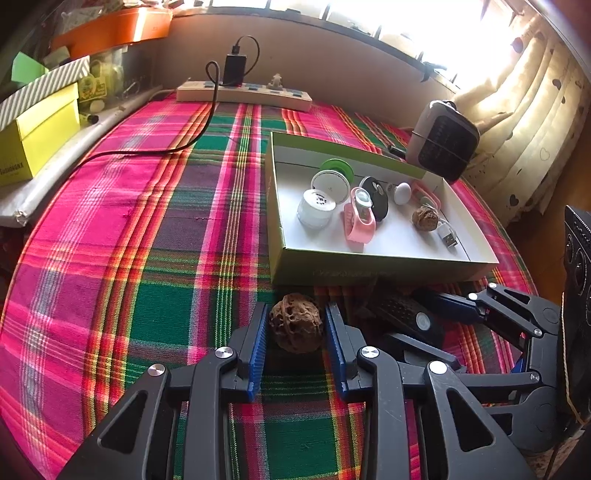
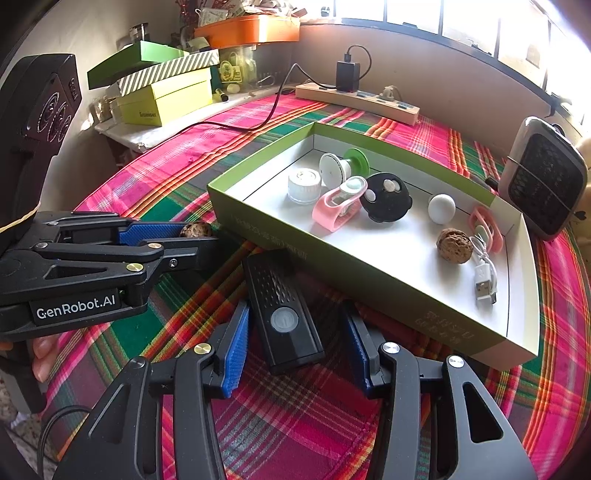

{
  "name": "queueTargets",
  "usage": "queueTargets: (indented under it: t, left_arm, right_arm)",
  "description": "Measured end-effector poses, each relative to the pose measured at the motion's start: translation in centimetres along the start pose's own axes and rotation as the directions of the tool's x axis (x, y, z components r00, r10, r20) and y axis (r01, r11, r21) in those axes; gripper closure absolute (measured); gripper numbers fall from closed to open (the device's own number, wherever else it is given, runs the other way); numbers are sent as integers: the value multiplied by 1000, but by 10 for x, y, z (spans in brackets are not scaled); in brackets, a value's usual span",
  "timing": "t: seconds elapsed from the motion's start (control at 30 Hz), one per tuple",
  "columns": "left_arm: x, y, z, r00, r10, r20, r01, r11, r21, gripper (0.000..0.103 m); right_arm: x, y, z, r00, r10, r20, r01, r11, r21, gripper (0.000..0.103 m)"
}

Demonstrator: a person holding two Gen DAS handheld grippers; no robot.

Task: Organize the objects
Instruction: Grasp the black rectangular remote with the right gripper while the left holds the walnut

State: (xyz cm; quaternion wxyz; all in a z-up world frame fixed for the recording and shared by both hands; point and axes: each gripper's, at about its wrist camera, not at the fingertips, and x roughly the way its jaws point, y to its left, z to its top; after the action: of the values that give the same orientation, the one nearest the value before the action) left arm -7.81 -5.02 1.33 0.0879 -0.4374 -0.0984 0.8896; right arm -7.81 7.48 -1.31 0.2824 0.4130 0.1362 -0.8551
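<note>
- My left gripper [image 1: 296,325] has its jaws around a walnut [image 1: 295,322] on the plaid cloth [image 1: 147,221], just in front of the green box [image 1: 369,267]; the pads sit right beside it, but I cannot tell whether they press.
- My right gripper [image 2: 295,332] has its jaws spread either side of a black device [image 2: 282,310], with gaps showing.
- Inside the box lie another walnut [image 2: 454,245], a white ball [image 2: 441,208] and a cable [image 2: 484,284].

Plaid tablecloth [image 1: 140,229], bright window [image 1: 424,26], cream curtain [image 1: 517,110]
</note>
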Motion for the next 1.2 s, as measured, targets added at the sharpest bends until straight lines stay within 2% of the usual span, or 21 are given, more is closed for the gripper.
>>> queueTargets:
  t: [0.23, 1.2]
  left_arm:
    - [0, 0, 0, 1000, 1, 0, -1, 1000, 1, 75]
    - [-3, -2, -3, 1000, 3, 2, -3, 1000, 1, 75]
  right_arm:
    - [-1, 4, -1, 1000, 12, 5, -12, 1000, -16, 75]
    - [-10, 1, -3, 999, 33, 19, -34, 999, 28, 75]
